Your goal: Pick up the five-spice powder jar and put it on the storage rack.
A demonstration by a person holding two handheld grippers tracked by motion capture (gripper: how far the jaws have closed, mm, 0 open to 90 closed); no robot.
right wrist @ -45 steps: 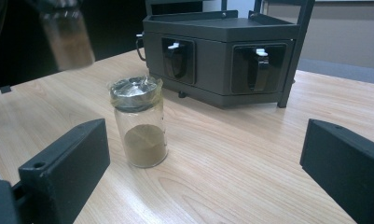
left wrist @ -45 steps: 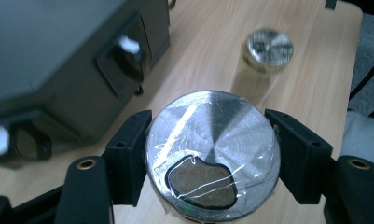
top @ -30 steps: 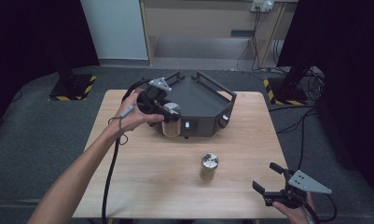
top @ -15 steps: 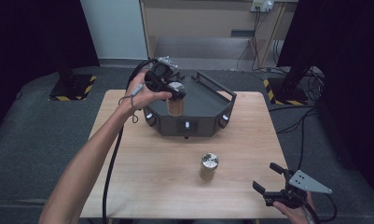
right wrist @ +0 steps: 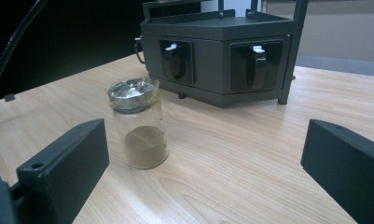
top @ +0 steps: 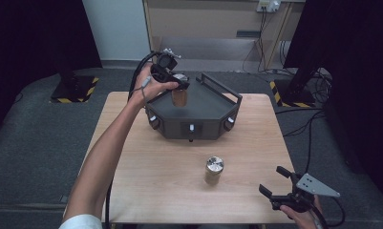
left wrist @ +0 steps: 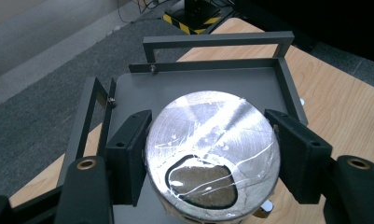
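Note:
My left gripper (top: 178, 85) is shut on a glass jar (top: 179, 98) with a silver foil-covered lid and brown powder inside. It holds the jar over the flat top of a dark grey box (top: 206, 112) with a rail frame. In the left gripper view the jar's lid (left wrist: 212, 140) sits between both black jaws, above the box's grey top plate (left wrist: 198, 81). A second jar of the same kind (top: 214, 170) stands on the table in front of the box. My right gripper (top: 275, 182) stands open near the table's front right corner, facing that second jar (right wrist: 139, 125) from some way off.
The box's front (right wrist: 222, 51) carries latches or knobs. The wooden table (top: 132, 157) has bare room to the left and right of the standing jar. A cable (top: 139, 71) trails from the left gripper. Dark floor surrounds the table.
My left gripper has carried its jar from the box's front left side up and back over the box's top. The right gripper and the standing jar have not moved.

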